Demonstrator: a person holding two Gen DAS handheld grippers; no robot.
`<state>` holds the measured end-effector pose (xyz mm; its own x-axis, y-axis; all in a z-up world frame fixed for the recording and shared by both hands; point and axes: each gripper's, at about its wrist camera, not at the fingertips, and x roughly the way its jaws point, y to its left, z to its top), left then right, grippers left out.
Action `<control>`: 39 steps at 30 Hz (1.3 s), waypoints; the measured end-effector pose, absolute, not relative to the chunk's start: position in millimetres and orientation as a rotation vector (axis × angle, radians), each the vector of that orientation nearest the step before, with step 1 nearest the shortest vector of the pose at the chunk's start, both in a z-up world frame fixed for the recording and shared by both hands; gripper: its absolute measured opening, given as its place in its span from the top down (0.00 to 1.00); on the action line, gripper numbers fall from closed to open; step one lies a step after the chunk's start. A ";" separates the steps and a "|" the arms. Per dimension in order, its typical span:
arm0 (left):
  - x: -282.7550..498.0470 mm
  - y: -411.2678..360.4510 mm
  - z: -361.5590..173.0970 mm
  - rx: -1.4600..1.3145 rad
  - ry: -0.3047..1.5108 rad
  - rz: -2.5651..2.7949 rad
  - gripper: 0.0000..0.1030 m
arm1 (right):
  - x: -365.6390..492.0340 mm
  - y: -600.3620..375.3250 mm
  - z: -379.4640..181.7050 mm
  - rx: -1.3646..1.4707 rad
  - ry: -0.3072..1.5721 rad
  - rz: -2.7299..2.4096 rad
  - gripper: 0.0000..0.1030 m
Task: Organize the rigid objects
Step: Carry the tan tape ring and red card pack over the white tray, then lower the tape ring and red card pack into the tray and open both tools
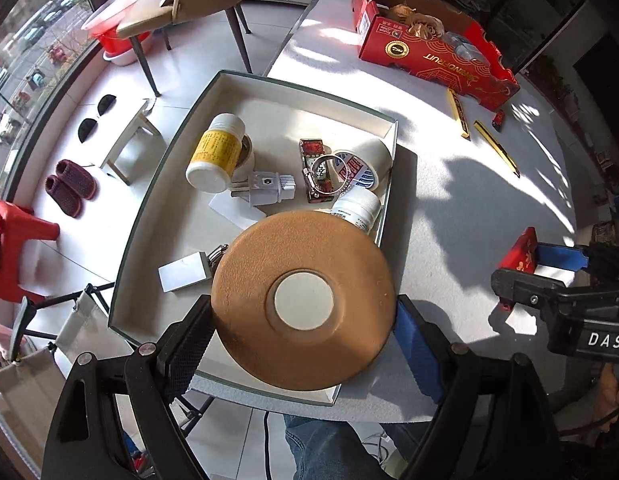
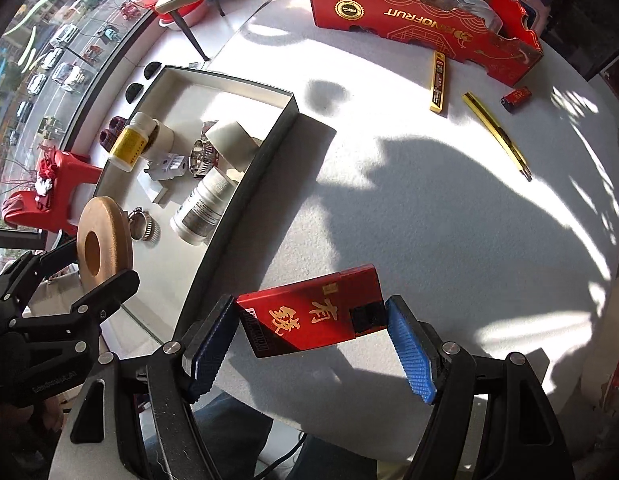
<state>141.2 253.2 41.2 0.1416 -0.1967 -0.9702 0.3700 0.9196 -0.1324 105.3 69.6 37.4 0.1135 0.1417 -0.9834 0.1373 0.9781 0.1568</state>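
My left gripper [image 1: 303, 336] holds the brown wooden disc [image 1: 303, 300] by its rim, one pad on each side, and the disc hangs over the near end of the white tray [image 1: 269, 92]. So for this hand the place to put it lies directly below, and the free floor of the tray is a little toward the far side, before the grey plug [image 1: 265, 188] and the two white bottles.

My right gripper [image 2: 311, 334] is closed on the red box [image 2: 309, 314], with the pads on its two short ends, so the long axis of the box goes across from pad to pad. It is above the white table [image 2: 429, 200], outside the tray. The tray wall [image 2: 245, 184] lies to the left of this claw, and I judge the box must travel left over that wall. The left hand is clearly nearer to the tray, so I think the disc goes down first.
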 end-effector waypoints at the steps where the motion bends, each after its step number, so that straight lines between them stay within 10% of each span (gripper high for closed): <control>1: 142.3 261.9 40.7 0.136 1.372 -0.384 0.14 | 110.9 76.4 38.6 0.216 1.461 0.025 0.26; 39: 155.5 311.1 6.0 0.076 1.443 -0.170 0.14 | 188.9 196.8 25.6 0.014 1.489 0.228 0.26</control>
